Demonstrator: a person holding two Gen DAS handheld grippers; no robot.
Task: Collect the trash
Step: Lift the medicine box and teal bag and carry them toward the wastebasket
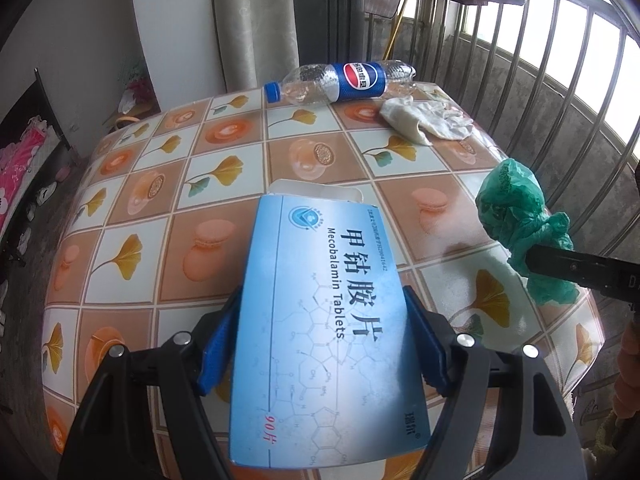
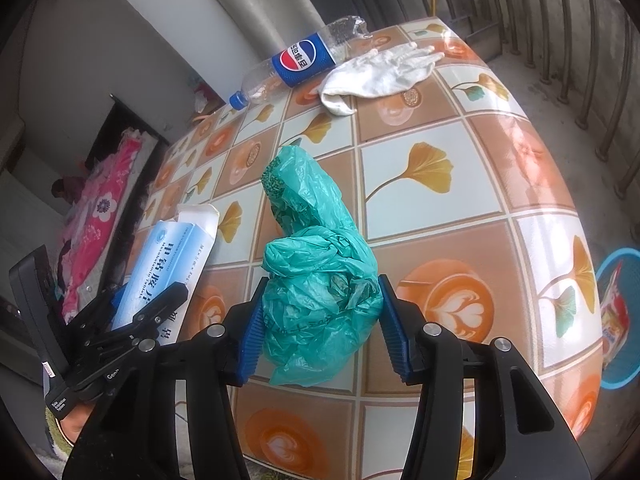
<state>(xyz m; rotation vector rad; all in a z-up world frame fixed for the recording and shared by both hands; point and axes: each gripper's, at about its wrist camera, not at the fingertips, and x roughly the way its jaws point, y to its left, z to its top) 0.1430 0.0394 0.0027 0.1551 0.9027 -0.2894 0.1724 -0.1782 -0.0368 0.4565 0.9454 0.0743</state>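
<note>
My left gripper is shut on a light blue medicine box labelled Mecobalamin Tablets, its blue pads pressed on both long sides and its white end flap open at the far end. The box and the left gripper also show in the right wrist view, at lower left. My right gripper is shut on a crumpled green plastic bag, held above the patterned tablecloth. That bag hangs at the right of the left wrist view. An empty Pepsi bottle lies on its side at the table's far edge, beside a crumpled white glove.
A blue basket holding a red and yellow wrapper stands on the floor to the right of the table. Metal railings run along the far right. A grey curtain hangs behind the table. Pink bedding lies at the left.
</note>
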